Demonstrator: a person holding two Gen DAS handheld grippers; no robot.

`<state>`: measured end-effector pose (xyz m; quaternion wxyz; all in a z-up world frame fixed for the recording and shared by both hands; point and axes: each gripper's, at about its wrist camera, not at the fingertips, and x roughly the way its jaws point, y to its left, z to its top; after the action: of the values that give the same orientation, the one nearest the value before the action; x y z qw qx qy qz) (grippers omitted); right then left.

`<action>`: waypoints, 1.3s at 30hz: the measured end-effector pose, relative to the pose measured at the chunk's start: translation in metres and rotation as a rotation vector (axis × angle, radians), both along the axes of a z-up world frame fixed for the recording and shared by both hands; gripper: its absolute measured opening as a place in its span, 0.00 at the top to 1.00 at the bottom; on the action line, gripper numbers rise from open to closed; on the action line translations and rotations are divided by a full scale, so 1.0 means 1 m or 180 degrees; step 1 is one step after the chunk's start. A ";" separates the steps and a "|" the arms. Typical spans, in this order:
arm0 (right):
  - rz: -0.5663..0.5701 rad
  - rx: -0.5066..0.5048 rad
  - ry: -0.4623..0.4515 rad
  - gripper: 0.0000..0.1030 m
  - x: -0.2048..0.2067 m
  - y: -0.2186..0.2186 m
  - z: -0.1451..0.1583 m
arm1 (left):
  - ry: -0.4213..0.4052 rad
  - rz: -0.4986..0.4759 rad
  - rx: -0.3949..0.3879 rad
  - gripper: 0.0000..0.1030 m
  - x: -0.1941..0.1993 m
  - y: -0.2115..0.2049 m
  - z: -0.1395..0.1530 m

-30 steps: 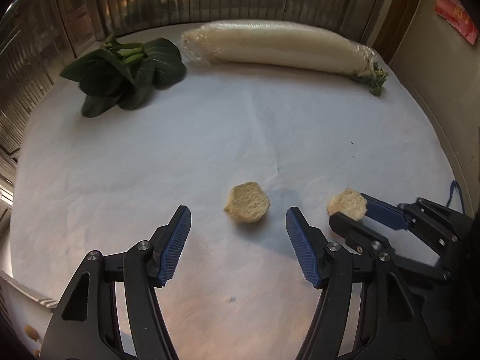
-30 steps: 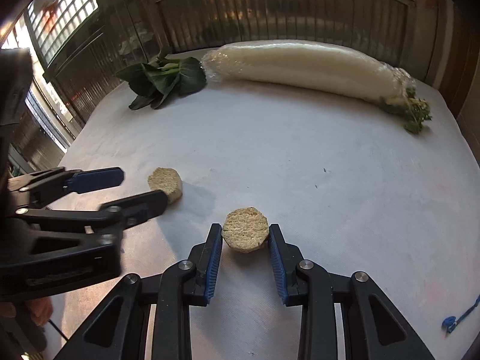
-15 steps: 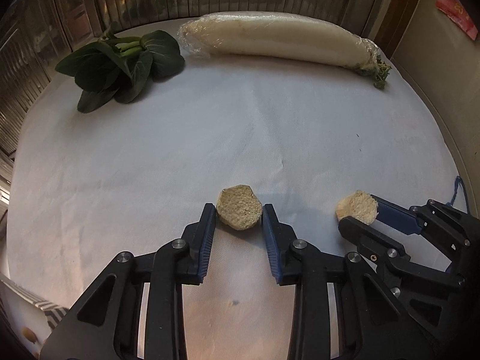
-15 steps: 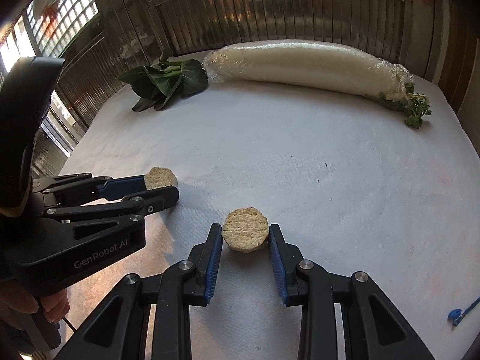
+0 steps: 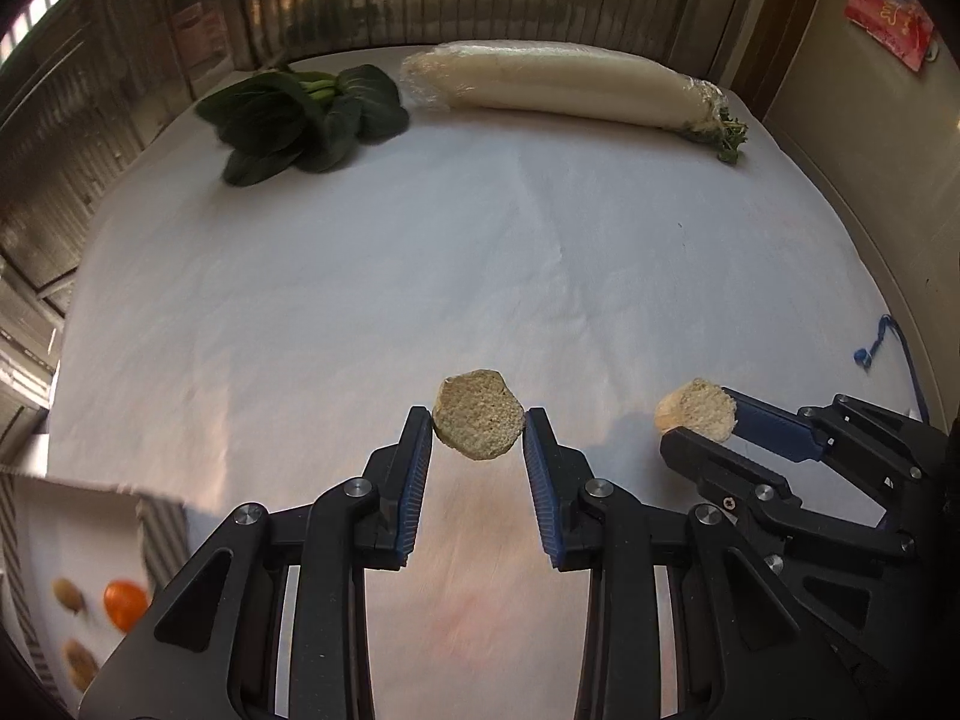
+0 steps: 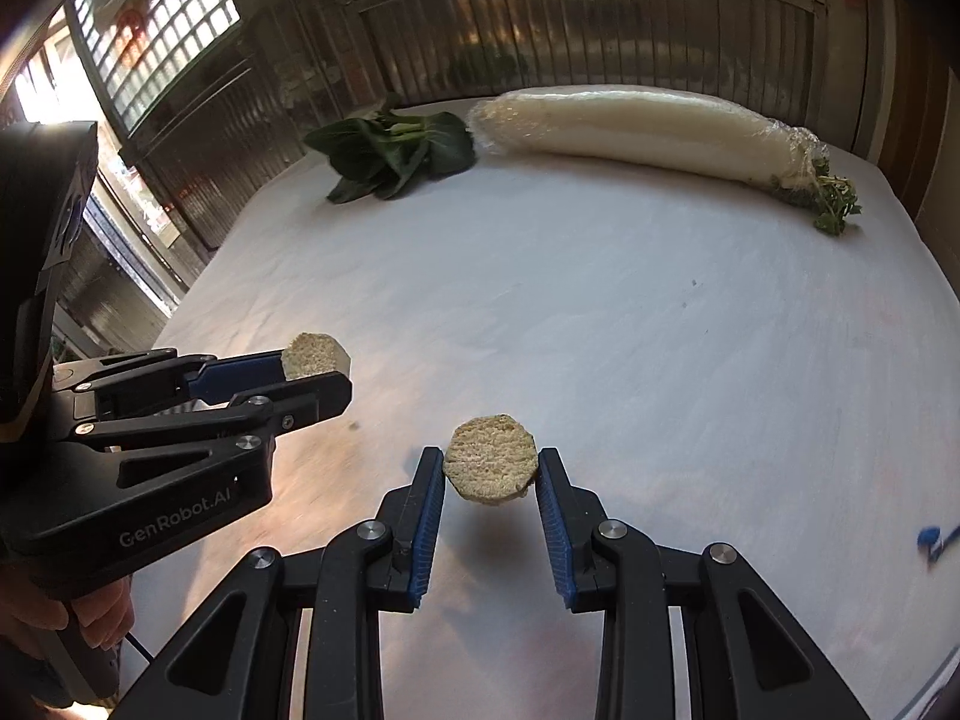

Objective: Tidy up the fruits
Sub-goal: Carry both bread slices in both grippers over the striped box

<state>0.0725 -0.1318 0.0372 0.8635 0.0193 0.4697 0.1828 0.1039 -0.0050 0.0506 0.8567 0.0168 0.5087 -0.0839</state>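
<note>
Each gripper [image 5: 477,438] [image 6: 491,471] is pinching a light, crumbly-looking slice [image 5: 478,414] [image 6: 490,467] by its rim, jaws nearly closed, so gentle edge pressure seems wise.

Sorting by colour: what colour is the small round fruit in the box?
Orange; left wrist view.

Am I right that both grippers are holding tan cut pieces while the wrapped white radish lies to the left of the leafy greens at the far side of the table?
Not quite: the wrapped white radish lies to the right of the leafy greens, as both wrist views show. The rest holds: the left gripper and right gripper each hold a tan cut piece.
</note>
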 end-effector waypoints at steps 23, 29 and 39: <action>0.0816 -0.0024 -0.0095 0.71 -0.073 0.108 0.029 | -0.0086 0.0687 0.0098 0.70 -0.118 0.108 0.024; 0.1147 -0.0019 -0.0129 0.71 -0.087 0.152 0.034 | -0.0076 0.0952 0.0119 0.70 -0.142 0.143 0.026; 0.1722 -0.0055 -0.0150 0.71 -0.106 0.230 0.034 | 0.0014 0.1370 0.0164 0.70 -0.188 0.201 0.019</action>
<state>-0.0335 0.0984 0.0715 0.7940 -0.1185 0.4391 0.4033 -0.0837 0.1959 0.0697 0.8530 -0.0705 0.5044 0.1140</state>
